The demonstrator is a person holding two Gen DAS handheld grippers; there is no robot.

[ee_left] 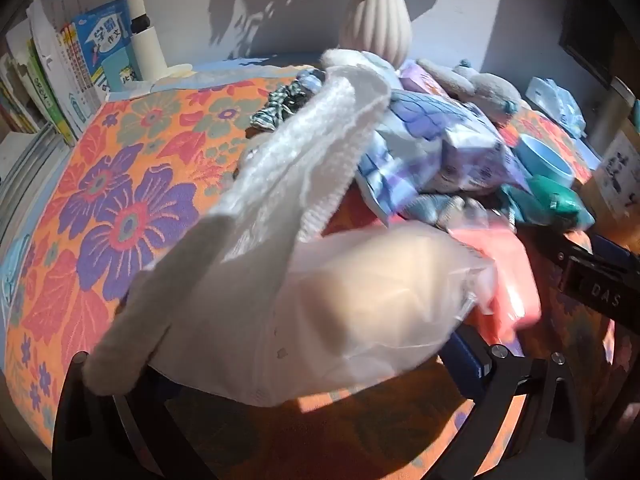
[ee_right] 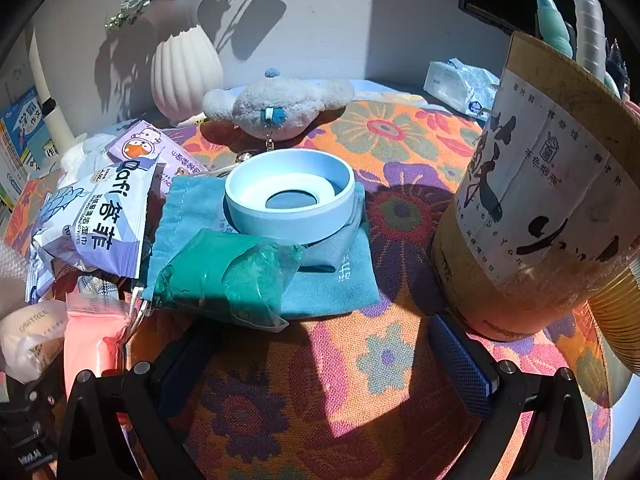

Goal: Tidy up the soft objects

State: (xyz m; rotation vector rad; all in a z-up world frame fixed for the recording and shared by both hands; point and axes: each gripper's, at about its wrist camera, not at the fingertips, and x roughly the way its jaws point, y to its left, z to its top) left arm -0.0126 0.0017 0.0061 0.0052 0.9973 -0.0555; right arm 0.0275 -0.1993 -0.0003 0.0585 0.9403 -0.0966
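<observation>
a: where the flowered cloth (ee_right: 400,128) is sunlit, list the soft items.
b: grey plush toy (ee_right: 280,104) beside the ribbed vase (ee_right: 184,68); teal pouch (ee_right: 336,280) under a pale blue ring (ee_right: 290,204); green bagged lump (ee_right: 224,276) on the pouch's near corner; wipes pack (ee_right: 108,220) to the left.
a: right gripper (ee_right: 320,356)?
b: jaws spread wide, nothing between them.
a: left gripper (ee_left: 280,364)?
b: jaws wide; a white bagged bundle (ee_left: 320,300) and white knit cloth (ee_left: 304,152) lie across them. grip: cannot tell.
</observation>
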